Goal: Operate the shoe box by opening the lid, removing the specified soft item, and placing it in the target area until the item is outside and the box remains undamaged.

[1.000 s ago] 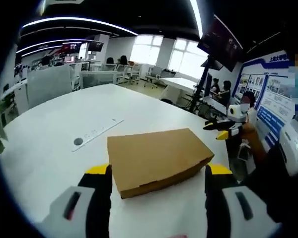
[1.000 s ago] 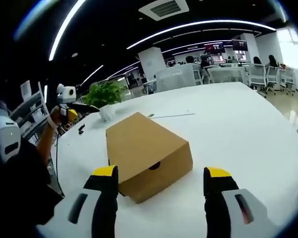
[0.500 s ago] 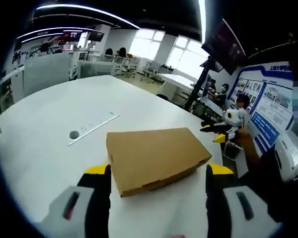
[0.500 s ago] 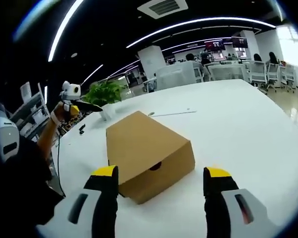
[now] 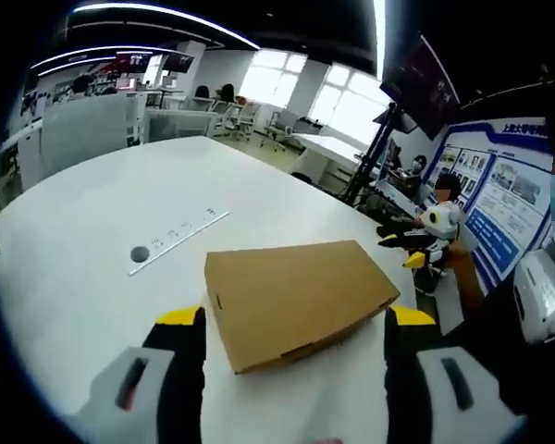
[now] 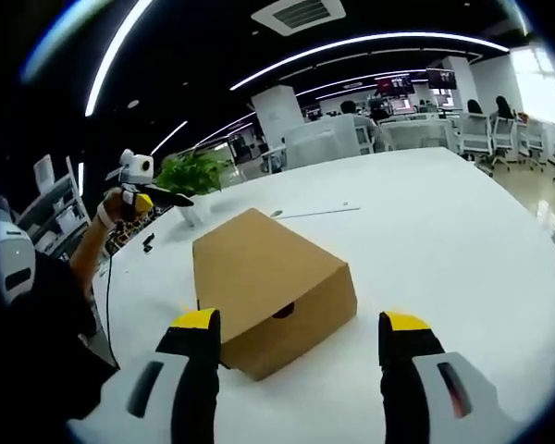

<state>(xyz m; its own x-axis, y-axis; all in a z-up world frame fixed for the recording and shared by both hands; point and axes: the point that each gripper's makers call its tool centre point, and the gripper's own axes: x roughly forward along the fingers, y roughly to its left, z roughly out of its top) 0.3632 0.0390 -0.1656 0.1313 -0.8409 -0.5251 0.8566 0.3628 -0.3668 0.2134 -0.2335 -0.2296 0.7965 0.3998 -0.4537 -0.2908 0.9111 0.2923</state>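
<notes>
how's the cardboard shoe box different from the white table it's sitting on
The shoe box is plain brown cardboard; the table is glossy white. The shoe box is a raised block with its lid shut and a dark finger hole in one end; the table is a broad flat surface carrying a long inset strip. Both look clean and undamaged.

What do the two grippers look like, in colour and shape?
Both the left gripper and the right gripper have two thick black jaws with yellow tips, rising from rounded white housings that carry a dark slot each. The person wears a dark sleeve.
</notes>
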